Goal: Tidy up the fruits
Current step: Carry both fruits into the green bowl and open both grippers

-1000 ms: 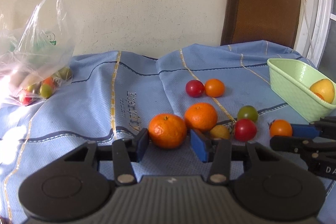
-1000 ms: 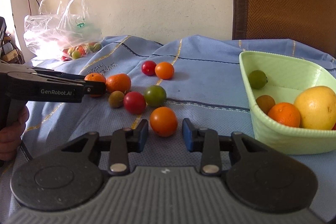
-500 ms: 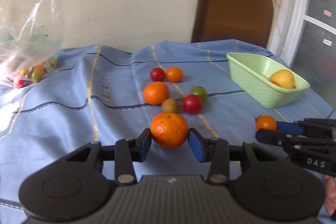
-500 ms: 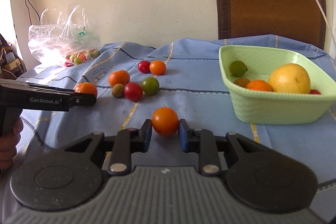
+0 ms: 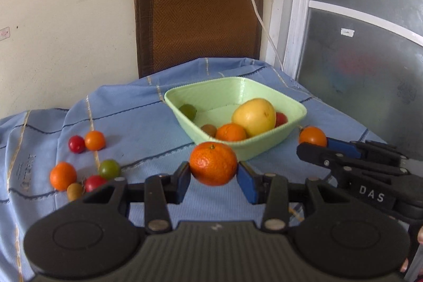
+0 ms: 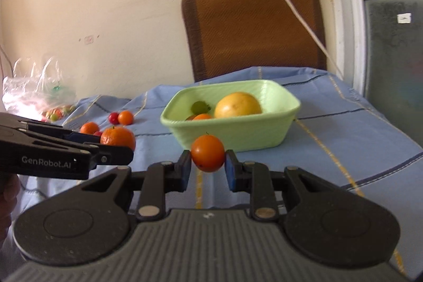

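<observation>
While both tools hang above the blue cloth, the left hand-held gripper [image 5: 213, 177] is clamped on a mandarin [image 5: 213, 163], its blue pads pressing the fruit's two sides; the right hand-held gripper [image 6: 207, 168] is clamped on a smaller, smooth orange tomato [image 6: 207, 152], which sits between its pads clear of the cloth; in the left wrist view that same tomato shows at the right, just beside the basket's near right corner. A little way beyond both fruits stands the pale green basket [image 5: 264, 147] on the tabletop [image 5: 137, 120], which is draped in a blue cloth with yellow and dark stripes; inside it lie a large yellow fruit [image 5: 253, 116], an orange [image 5: 231, 132], a small brown fruit [image 5: 208, 129], a green tomato [image 5: 188, 110] and a red one [image 5: 281, 118] at the right wall. Off to the left on the cloth sits a loose cluster: another orange [image 5: 63, 175], a small brownish fruit [image 5: 74, 191], a red tomato [image 5: 93, 183] and a green tomato [image 5: 109, 169] close together; farther back, a red tomato [image 5: 76, 143] touches an orange one [image 5: 95, 140]. At the far left edge a clear plastic bag [image 6: 37, 94] holds more small fruit; behind the tabletop a brown chair back [image 5: 198, 15] stands against the cream wall.
</observation>
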`<state>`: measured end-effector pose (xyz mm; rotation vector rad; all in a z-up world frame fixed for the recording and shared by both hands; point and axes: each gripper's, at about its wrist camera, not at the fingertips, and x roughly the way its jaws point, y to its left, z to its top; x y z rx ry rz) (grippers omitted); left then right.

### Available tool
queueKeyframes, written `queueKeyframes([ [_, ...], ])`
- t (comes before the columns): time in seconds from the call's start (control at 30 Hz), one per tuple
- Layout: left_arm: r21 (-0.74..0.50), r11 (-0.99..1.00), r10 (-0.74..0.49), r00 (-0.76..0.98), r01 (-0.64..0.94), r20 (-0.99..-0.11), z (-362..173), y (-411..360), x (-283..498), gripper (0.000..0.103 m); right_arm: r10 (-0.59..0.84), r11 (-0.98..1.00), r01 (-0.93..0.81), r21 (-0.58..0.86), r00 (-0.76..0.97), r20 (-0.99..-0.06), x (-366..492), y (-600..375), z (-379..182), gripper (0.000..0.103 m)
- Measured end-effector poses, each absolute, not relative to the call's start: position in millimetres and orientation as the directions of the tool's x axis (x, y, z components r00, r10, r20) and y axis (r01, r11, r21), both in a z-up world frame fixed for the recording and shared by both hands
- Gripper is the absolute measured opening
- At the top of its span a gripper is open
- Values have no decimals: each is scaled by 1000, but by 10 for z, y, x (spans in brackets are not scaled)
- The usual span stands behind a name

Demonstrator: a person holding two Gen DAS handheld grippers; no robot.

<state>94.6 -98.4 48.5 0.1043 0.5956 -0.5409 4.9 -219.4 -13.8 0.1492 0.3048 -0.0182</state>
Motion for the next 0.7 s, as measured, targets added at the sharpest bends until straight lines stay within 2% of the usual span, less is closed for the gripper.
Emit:
queueKeyframes([
  [0.23, -71, 873, -438, 709, 483, -553, 605, -1347, 1355, 39, -39, 980, 87, 181, 966, -255, 334, -2528, -25, 30],
  [0.47, -91, 891, -409, 699, 445, -587, 522, -1505, 1746, 39, -61, 984, 103, 143, 959, -276, 615, -2695, -44, 30],
  [0.7, -69, 898, -384, 699, 434, -603, 402, -1573, 1815, 41, -61, 986, 100, 133, 960, -273, 747, -2721, -86, 32],
])
